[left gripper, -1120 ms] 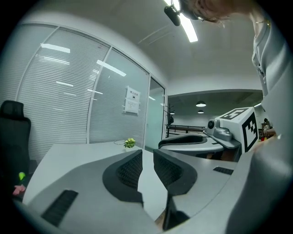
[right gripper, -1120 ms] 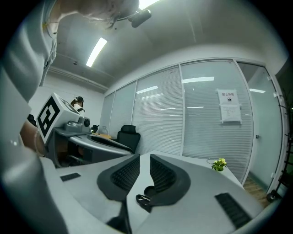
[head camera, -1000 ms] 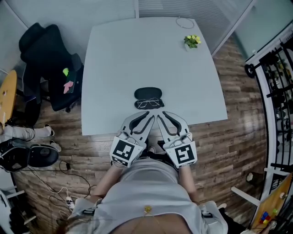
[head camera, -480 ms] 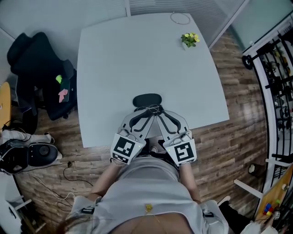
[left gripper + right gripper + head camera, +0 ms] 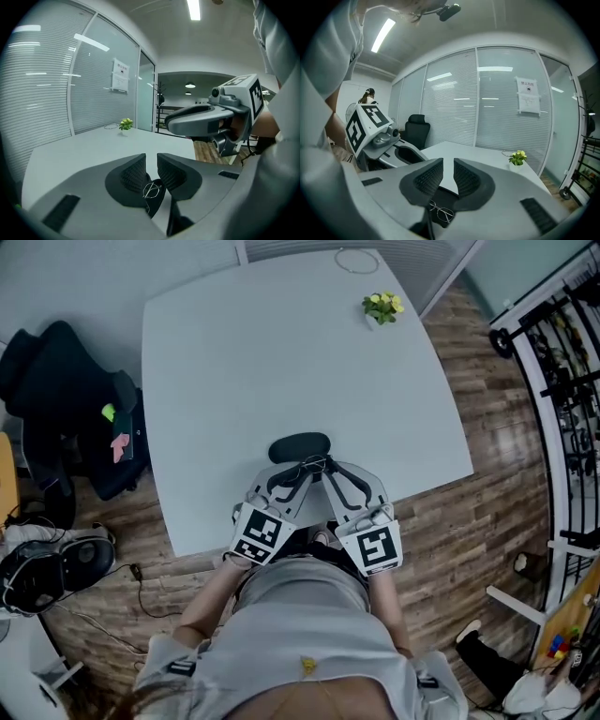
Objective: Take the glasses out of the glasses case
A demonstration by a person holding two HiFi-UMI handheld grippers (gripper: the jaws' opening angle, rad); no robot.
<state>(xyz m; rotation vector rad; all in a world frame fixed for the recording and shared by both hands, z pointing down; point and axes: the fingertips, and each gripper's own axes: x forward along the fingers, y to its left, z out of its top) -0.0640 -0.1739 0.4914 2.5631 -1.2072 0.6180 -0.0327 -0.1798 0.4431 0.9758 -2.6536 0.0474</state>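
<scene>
Two claws, one in each hand: left claw [image 5: 298,474] and right claw [image 5: 328,472], side by side at the lower middle of the frame, tips nearly touching. Both with jaws a little apart, clamped on nothing. One dark glasses case [image 5: 299,447] on the white bench [image 5: 281,362], just past the tips, long side running left to right. One pair of thin glasses [image 5: 313,465] lying on the near part of the case, also stretched left to right. One small yellow plant [image 5: 381,307] at the upper right. One black chair [image 5: 66,399] at the left. One paper sign [image 5: 528,101] on the glass wall, print too small to read.
</scene>
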